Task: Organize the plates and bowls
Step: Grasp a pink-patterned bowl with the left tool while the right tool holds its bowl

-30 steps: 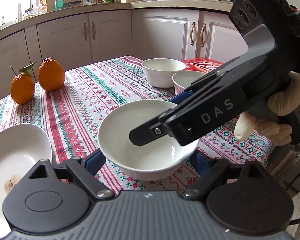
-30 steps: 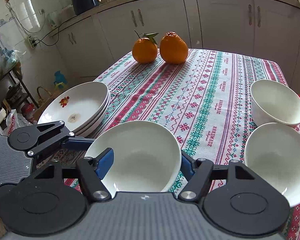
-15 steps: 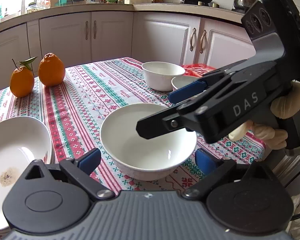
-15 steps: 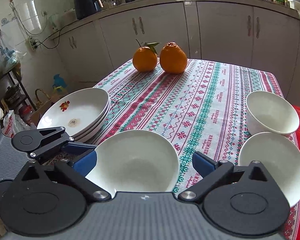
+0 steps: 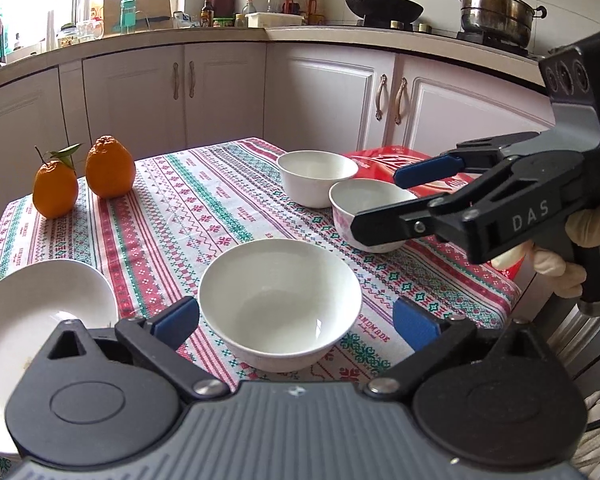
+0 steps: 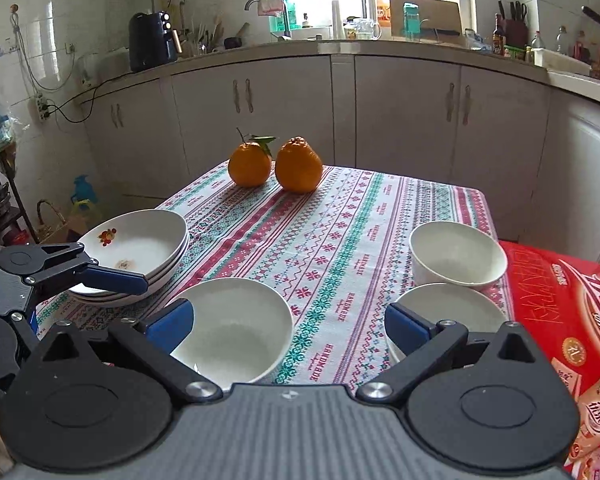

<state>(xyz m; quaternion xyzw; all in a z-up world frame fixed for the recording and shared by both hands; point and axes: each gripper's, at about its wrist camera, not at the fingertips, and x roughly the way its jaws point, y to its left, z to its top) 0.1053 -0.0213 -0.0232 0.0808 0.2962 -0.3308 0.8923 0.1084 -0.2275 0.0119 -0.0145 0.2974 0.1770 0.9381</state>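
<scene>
A white bowl [image 5: 280,304] stands on the patterned tablecloth [image 5: 204,208] near the front edge; it also shows in the right wrist view [image 6: 236,328]. My left gripper [image 5: 296,320] is open, raised above and behind the bowl, and empty. My right gripper [image 6: 288,324] is open and empty, pulled back to the right of that bowl. Two more bowls stand at the right: a plain white one [image 5: 318,176] and a pink-patterned one [image 5: 370,214]. A stack of white plates [image 6: 136,252] sits at the left edge.
Two oranges [image 5: 82,174] stand at the far left corner of the table. A red snack package [image 6: 568,320] lies at the right end. Kitchen cabinets [image 5: 320,92] and a counter with pots surround the table.
Both grippers opened and let go of the white bowl, then drew back and up. The right gripper swung away to the right. The bowl now rests on the cloth.
</scene>
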